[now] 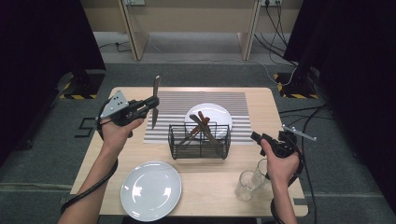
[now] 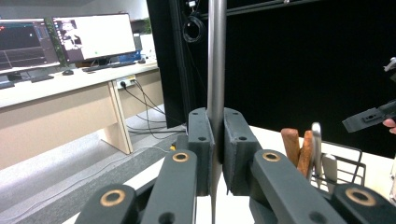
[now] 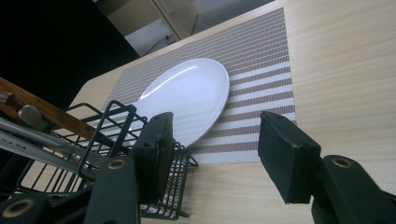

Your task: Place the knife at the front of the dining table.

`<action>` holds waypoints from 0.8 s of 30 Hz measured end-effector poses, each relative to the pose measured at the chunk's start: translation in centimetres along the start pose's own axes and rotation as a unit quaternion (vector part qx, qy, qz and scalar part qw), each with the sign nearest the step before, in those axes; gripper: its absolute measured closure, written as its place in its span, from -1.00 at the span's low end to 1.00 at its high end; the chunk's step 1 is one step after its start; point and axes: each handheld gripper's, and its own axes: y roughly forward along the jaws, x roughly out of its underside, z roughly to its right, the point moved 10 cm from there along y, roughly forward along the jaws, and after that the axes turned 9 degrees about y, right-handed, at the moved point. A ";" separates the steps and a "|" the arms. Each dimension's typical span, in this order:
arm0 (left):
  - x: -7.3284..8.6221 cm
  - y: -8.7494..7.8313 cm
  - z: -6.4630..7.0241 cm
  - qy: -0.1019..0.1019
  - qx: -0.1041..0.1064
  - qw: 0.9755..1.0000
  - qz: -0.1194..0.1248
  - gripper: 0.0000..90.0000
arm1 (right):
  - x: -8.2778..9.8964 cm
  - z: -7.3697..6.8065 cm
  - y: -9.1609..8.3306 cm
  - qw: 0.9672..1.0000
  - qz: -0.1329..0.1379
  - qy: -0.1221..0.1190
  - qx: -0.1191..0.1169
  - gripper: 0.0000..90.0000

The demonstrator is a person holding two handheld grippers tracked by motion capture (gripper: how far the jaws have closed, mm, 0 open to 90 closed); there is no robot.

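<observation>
Your left gripper [image 1: 150, 103] has its fingers [image 2: 236, 154] clamped on 1 table knife [image 1: 155, 100], held upright above the counter [image 1: 219, 186] to the left of the wire basket [image 1: 199, 141]. It looks stiff, light and slick steel, so keep the pads on the flat middle, never the edge. Your right gripper [image 1: 256, 136], just right of the basket, has its fingers [image 3: 287, 156] spread wide with nothing between them. Behind the basket lies a white plate [image 1: 218, 113] on the striped mat [image 1: 233, 100].
</observation>
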 end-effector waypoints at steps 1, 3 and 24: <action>0.1 0.0 0.0 -0.001 0.000 1.000 -0.001 0.84 | 0.0 0.1 0.0 1.000 0.001 -0.003 0.001 0.02; 0.3 0.0 -0.2 -0.002 -0.003 1.000 -0.004 0.84 | -0.1 0.0 0.0 1.000 0.001 -0.003 0.000 0.02; 2.5 0.1 -1.2 -0.014 -0.020 0.999 -0.036 0.84 | -0.1 -0.2 -0.2 1.000 0.003 -0.002 -0.001 0.02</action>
